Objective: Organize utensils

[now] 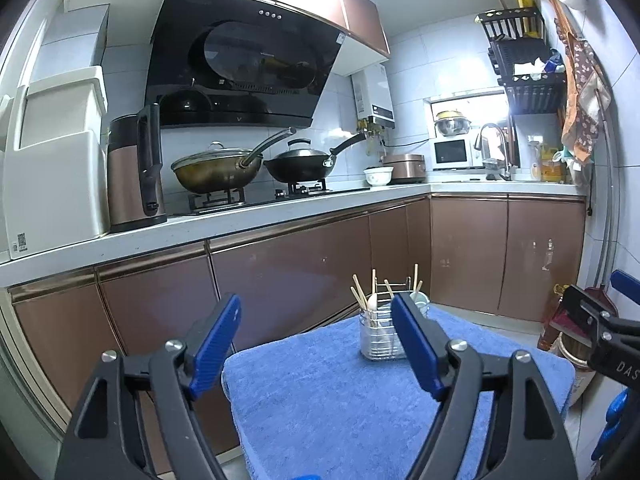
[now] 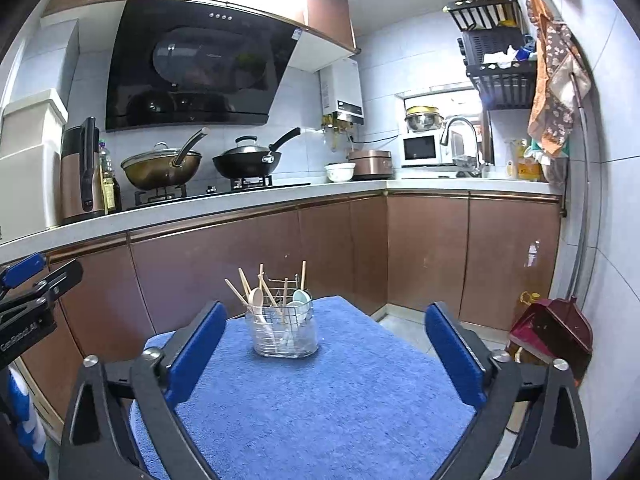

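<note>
A wire utensil caddy (image 2: pixel 286 334) is seen standing upright on the blue towel (image 2: pixel 320 408) that covers the tabletop, toward its far edge. Wooden chopsticks (image 2: pixel 244 280), a pale wooden spoon (image 2: pixel 256 298) and light blue spoons (image 2: pixel 302 298) are held in it, handles mostly up and fanned slightly, so the long axes run near vertical. No loose utensil is seen on the towel. From the right gripper (image 2: pixel 326 354) the caddy lies at about 12 o'clock, slightly left of centre between the jaws, which are spread wide and hold nothing. From the left gripper (image 1: pixel 316 344) the caddy (image 1: pixel 380 334) lies at about 1 o'clock, partly hidden behind the right-hand jaw; these jaws are likewise wide apart and empty. The right gripper is judged better aligned; which is nearer cannot be told. The sorting appears largely done.
</note>
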### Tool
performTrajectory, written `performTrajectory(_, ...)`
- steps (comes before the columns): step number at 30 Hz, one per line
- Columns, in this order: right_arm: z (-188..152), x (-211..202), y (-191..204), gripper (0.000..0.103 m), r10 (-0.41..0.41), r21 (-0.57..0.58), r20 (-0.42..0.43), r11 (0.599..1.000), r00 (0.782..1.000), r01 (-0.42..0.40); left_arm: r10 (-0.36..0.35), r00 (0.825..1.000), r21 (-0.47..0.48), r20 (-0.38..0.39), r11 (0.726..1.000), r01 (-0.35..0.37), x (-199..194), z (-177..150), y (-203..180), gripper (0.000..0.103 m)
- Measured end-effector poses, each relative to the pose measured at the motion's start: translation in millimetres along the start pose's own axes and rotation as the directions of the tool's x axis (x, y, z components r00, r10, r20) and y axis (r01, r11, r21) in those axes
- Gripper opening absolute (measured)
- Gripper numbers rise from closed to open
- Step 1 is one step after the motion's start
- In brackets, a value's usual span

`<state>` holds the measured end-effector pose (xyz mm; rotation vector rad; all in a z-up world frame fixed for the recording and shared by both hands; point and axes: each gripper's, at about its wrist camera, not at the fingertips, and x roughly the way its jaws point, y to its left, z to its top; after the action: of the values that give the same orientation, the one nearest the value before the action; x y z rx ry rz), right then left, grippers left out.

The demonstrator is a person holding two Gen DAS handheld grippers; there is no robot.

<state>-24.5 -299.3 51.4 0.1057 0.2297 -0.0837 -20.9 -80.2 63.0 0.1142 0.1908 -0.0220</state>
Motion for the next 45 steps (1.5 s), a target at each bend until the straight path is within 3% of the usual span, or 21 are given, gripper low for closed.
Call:
performTrajectory(15,2,-33,7,0.103,-0.03,-0.018,0.049,0.999,0.998,0.031,-0.002,0.999,-0.022,0.036,1.0,0.002,-34,-5,12,0.076)
performTrajectory(45,0,-57,14,0.103,-0.039,-0.052,0.082,0.998,0.996,0.043,-0.014,0.998,-0.072,0.059,0.997,0.018,-54,-12,20,0.077)
